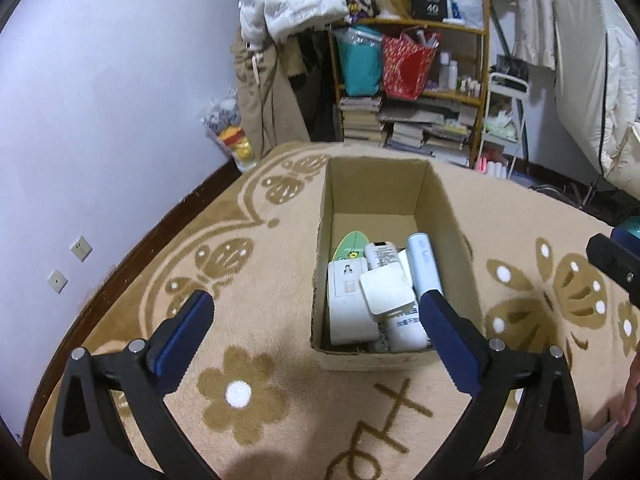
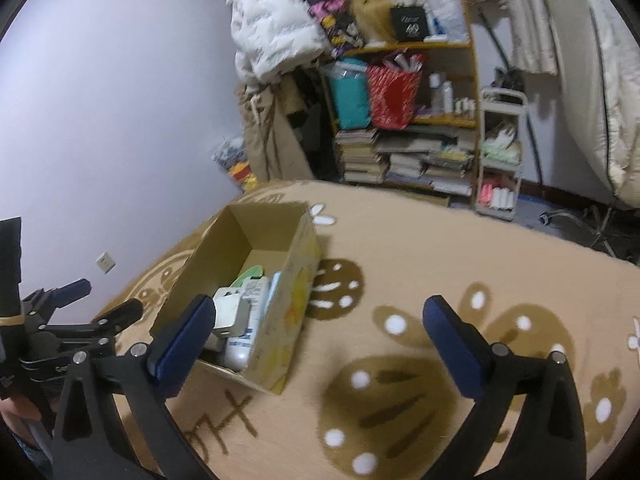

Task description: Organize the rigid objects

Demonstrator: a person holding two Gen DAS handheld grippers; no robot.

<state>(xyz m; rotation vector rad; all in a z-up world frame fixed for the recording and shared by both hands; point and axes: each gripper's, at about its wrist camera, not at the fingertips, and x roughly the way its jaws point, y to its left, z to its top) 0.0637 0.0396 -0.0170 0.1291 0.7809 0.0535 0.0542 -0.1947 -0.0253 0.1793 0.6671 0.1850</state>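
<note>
Both the left gripper [image 1: 316, 312] and right gripper [image 2: 318, 318] hang released and empty near the filled cardboard box [image 1: 444, 200], so the next move looks like finding any item left on the carpet [image 1: 248, 320].

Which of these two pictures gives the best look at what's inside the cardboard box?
The left wrist view. It looks down into the cardboard box, showing white containers, a white square block and a pale blue tube. The right wrist view sees the box from the side, its wall and a gripper finger hiding much.
</note>
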